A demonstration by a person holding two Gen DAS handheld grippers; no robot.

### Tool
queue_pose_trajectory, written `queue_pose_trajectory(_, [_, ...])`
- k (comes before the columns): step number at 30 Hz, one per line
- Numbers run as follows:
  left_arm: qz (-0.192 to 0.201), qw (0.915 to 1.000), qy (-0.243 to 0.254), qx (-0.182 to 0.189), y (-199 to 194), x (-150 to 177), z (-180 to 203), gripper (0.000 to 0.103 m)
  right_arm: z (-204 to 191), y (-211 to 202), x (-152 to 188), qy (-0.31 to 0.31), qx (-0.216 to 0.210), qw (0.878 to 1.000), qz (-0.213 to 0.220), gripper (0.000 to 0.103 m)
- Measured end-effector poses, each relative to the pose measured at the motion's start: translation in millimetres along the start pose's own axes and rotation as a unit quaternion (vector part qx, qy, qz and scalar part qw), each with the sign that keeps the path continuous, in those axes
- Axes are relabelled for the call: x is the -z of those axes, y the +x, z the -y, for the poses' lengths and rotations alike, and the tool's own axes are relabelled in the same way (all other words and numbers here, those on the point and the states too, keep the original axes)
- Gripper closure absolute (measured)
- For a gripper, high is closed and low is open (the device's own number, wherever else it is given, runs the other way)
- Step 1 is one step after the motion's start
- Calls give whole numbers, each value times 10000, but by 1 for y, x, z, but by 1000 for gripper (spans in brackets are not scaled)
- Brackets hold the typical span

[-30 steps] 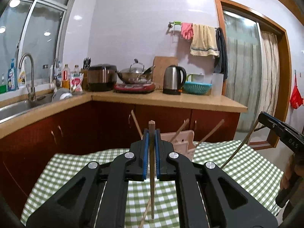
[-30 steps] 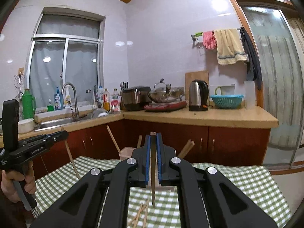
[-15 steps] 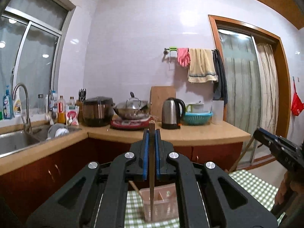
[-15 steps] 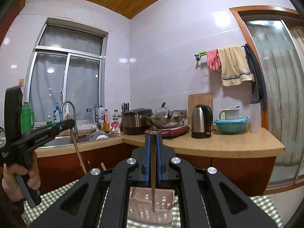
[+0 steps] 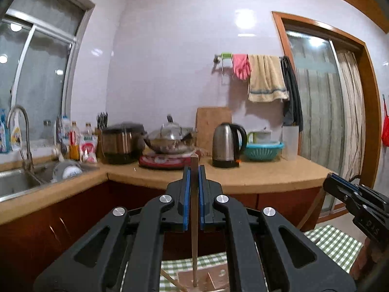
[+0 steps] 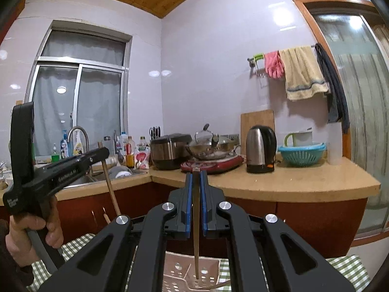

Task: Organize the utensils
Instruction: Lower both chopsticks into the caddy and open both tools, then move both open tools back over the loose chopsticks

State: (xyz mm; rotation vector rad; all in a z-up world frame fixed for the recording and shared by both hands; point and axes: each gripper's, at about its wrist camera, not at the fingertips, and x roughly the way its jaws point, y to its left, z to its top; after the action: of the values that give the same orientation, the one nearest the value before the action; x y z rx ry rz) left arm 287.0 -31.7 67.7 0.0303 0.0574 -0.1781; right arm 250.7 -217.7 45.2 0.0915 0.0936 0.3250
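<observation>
Fingers of both grippers pinch one chopstick each upright above the pink holder; tilting could miss its slots

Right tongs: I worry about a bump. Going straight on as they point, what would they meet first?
Probably the counter edge or the red cooker beyond the right tongs; the space before them looks free, though depth is unclear.

pink holder cut off below, chopstick tip hidden
</observation>
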Motion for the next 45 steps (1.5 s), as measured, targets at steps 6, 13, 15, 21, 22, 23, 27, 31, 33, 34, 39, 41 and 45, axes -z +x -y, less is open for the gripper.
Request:
queue_pose_trajectory(6, [-415,9991,-40,29,20,42,0,97,3,15,27,92,50,9994,-315,96])
queue_pose_trajectory(13, [-785,9969,0,23,26,74,0,82,1,25,49,119,99,9977,-667,95])
queue_pose_trajectory(15, [-867,9962,-27,-2,25,80,-2,59,2,23,50,153,114,9972,-723,88])
queue_pose_trajectory(21, [-967,9952,-99,-68,12,86,-8,41,-2,9,45,48,271,9975,-655,60])
queue_pose_trajectory(22, [-979,9951,-101,-89,7,87,-10,39,-3,5,44,16,307,9974,-644,57])
queue_pose_trajectory(23, [-991,9950,-101,-107,3,88,-11,37,-3,1,43,4,324,9974,-637,57])
queue_pose_trajectory(27, [-995,9947,-104,-216,-18,91,-14,28,-5,-19,38,9,380,9974,-612,56])
queue_pose_trajectory(31, [-1024,9942,-181,-264,-43,97,-18,25,-11,-41,40,-12,381,9972,-641,56])
queue_pose_trajectory(33, [-1070,9936,-258,-261,-57,102,-21,25,-16,-52,45,-48,398,9969,-673,56])
queue_pose_trajectory(34, [-1089,9933,-273,-269,-63,104,-21,25,-19,-59,49,-61,409,9967,-694,56])
queue_pose_trajectory(39, [-1156,9924,-148,-405,-102,124,-18,25,-33,-94,74,-77,437,9948,-912,56])
queue_pose_trajectory(41, [-1196,9916,-95,-476,-117,134,-17,25,-38,-105,85,-73,455,9939,-999,56])
queue_pose_trajectory(45, [-1328,9894,-101,-580,-141,154,-17,25,-47,-127,111,27,406,9913,-1250,56])
